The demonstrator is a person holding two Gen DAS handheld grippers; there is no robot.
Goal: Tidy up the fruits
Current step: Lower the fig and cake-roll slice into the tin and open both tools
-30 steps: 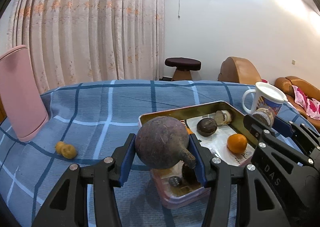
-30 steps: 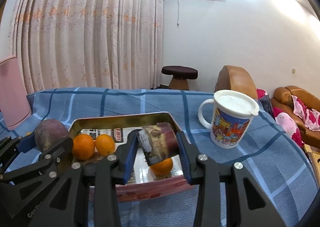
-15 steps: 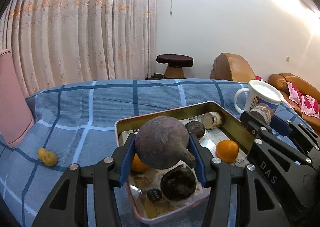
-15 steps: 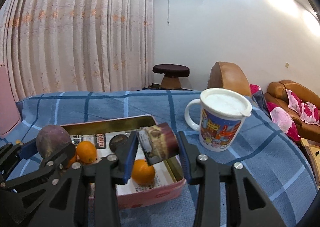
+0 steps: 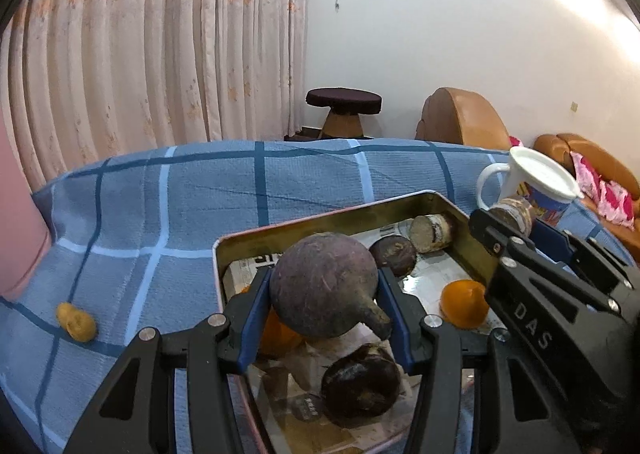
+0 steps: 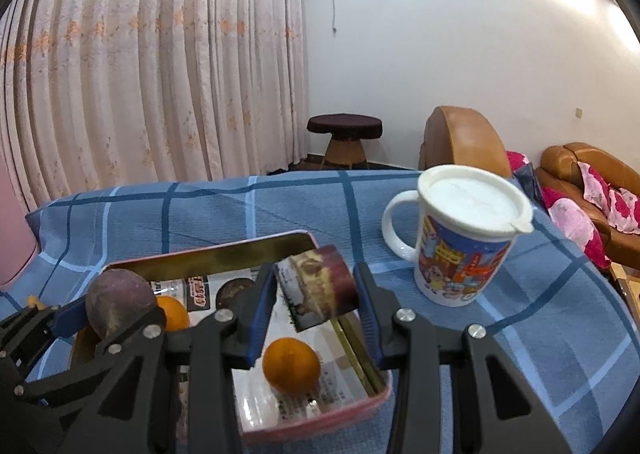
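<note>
A round, dull-purple fruit with a short stem (image 5: 325, 286) is gripped between the blue pads of the left tongs (image 5: 323, 308) and is held above the near end of a shallow, gold-lined metal tray with a pink outer wall (image 5: 344, 214). A short cylindrical chunk with a purple rind and a pale cut face (image 6: 316, 288) is clamped in the right tongs (image 6: 316, 308) over the tray's right edge. Inside the tray, on printed paper, an orange citrus fruit (image 6: 291, 366), a dark halved fruit (image 5: 360, 386) and a second cut chunk (image 5: 432, 228) are seen. A lidded cartoon-printed white mug (image 6: 464, 250) is set on the blue checked cloth (image 5: 160, 194), beside the tray.
</note>
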